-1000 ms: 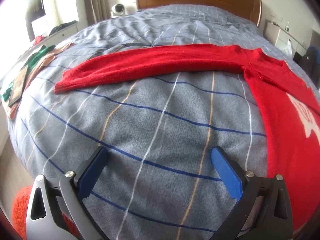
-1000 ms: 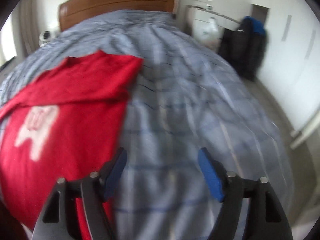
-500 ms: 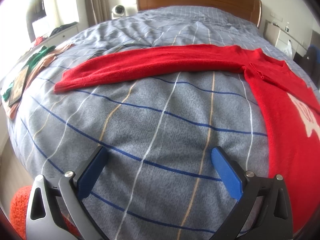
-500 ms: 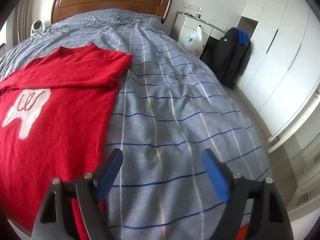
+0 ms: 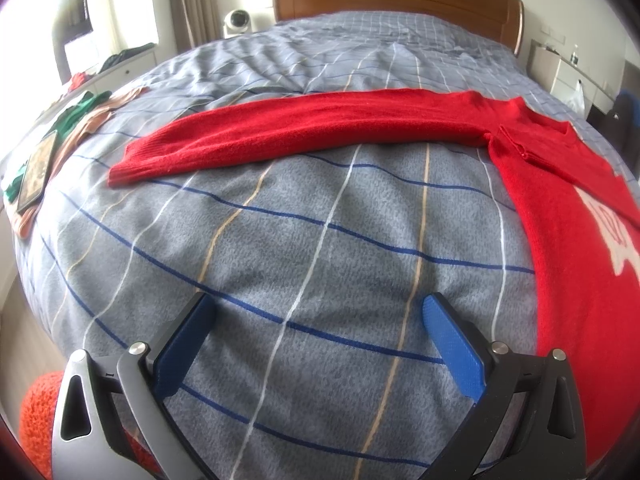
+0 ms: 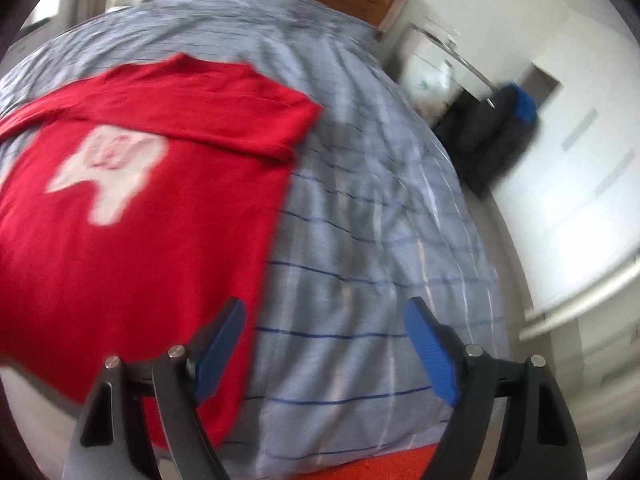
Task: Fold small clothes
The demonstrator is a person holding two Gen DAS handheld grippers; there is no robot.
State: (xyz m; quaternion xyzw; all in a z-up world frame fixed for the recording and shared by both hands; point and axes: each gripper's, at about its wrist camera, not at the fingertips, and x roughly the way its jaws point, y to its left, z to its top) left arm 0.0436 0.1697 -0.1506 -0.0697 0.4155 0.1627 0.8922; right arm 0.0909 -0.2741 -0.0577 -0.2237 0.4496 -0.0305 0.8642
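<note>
Knitwear this soft and limp, a red sweater (image 5: 568, 216) spread flat near the bed's (image 5: 304, 240) foot edge, probably sags and stretches when lifted, so the outstretched sleeve's cuff (image 5: 132, 160) suits both empty, wide-open tools, left hand-held gripper (image 5: 316, 320) and right hand-held gripper (image 6: 324, 328).

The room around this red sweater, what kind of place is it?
Most likely a home bedroom. The red sweater lies spread on a bed with a grey checked cover and a wooden headboard, and a dark jacket hangs by white cupboards beside it.
</note>
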